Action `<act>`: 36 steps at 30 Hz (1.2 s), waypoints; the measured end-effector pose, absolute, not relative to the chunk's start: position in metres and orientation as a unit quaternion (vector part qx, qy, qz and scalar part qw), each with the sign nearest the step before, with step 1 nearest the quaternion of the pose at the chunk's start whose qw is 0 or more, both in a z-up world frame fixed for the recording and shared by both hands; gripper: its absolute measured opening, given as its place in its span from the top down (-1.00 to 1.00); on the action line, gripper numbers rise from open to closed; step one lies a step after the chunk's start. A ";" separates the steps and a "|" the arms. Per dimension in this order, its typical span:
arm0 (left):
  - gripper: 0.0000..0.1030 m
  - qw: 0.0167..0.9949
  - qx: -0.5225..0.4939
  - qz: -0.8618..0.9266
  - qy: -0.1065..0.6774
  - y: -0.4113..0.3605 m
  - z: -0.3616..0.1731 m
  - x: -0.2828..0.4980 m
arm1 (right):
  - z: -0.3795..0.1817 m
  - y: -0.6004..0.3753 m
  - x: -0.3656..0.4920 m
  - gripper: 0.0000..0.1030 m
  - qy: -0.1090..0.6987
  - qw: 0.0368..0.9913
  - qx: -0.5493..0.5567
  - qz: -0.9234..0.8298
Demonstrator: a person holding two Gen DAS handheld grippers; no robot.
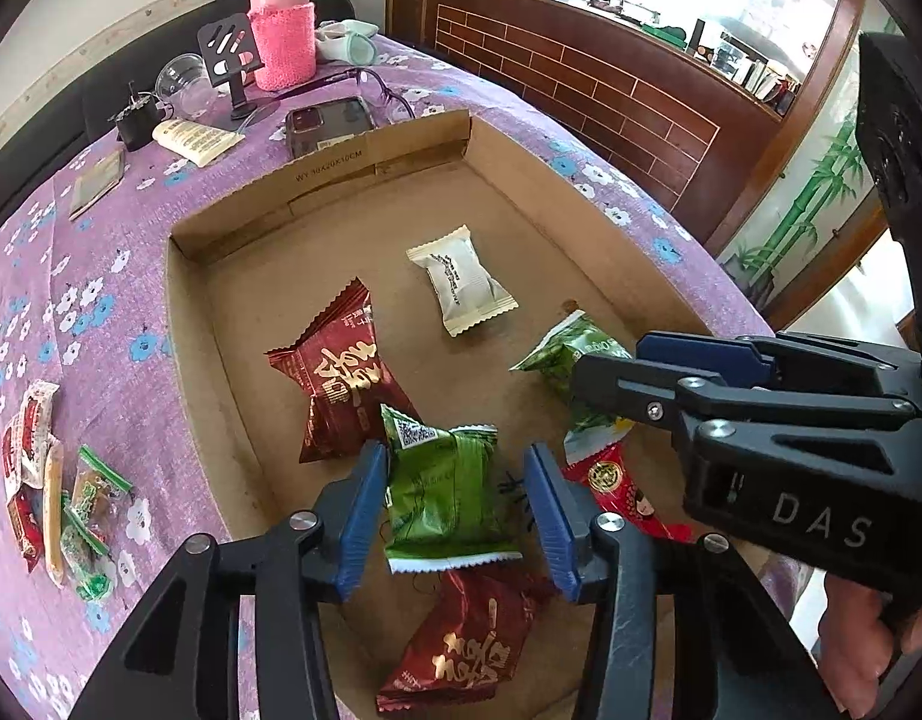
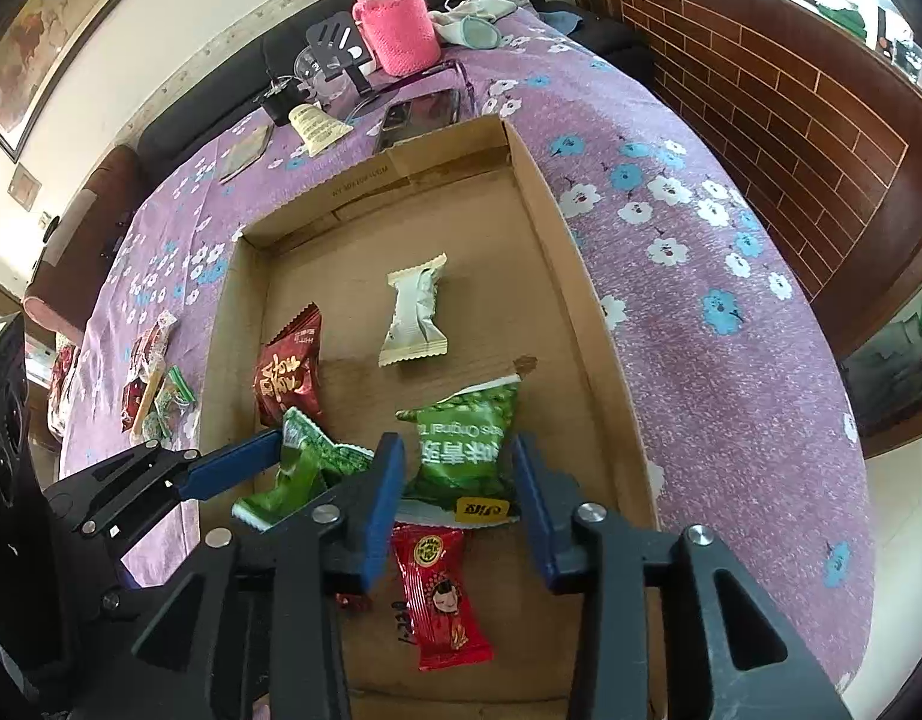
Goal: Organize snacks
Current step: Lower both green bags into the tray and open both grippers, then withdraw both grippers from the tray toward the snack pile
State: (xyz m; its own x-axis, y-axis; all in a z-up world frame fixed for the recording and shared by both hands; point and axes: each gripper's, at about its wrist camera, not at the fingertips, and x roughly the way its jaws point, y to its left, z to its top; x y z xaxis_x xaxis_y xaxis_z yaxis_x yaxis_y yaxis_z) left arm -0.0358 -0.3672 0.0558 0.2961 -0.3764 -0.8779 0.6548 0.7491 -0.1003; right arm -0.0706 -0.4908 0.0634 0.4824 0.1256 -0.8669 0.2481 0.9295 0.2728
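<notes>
A shallow cardboard box on the purple flowered cloth holds several snack packets. My left gripper points down into it, jaws open around a green packet that lies on the box floor; a gap shows at the right pad. My right gripper is open astride another green packet, which also rests on the floor. Around them lie a dark red packet, a second dark red one, a white packet and a bright red packet.
Several small snacks lie on the cloth left of the box. Beyond the box stand a pink bottle, a phone, glasses, a tube and a small stand. The table edge runs close along the box's right side. A hand holds the right gripper.
</notes>
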 end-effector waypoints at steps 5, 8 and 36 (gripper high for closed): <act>0.03 0.796 0.136 -0.328 0.490 -0.357 0.064 -0.042 | 0.079 -0.483 -0.081 0.29 0.491 0.852 0.178 -0.036; 0.03 0.800 0.129 -0.327 0.486 -0.349 0.070 -0.043 | 0.085 -0.475 -0.084 0.28 0.487 0.854 0.177 -0.031; 0.02 0.846 0.026 -0.211 0.489 -0.150 0.082 -0.010 | 0.097 -0.311 -0.076 0.28 0.508 0.852 0.075 0.102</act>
State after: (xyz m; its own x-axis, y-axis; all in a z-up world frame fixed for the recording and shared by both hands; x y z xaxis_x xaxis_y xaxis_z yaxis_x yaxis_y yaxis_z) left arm -0.0101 -0.1501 0.0817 0.4332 -0.3310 -0.8383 0.3826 0.9097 -0.1615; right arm -0.0756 -0.3106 0.0972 0.4640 0.2503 -0.8497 -0.0977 0.9679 0.2317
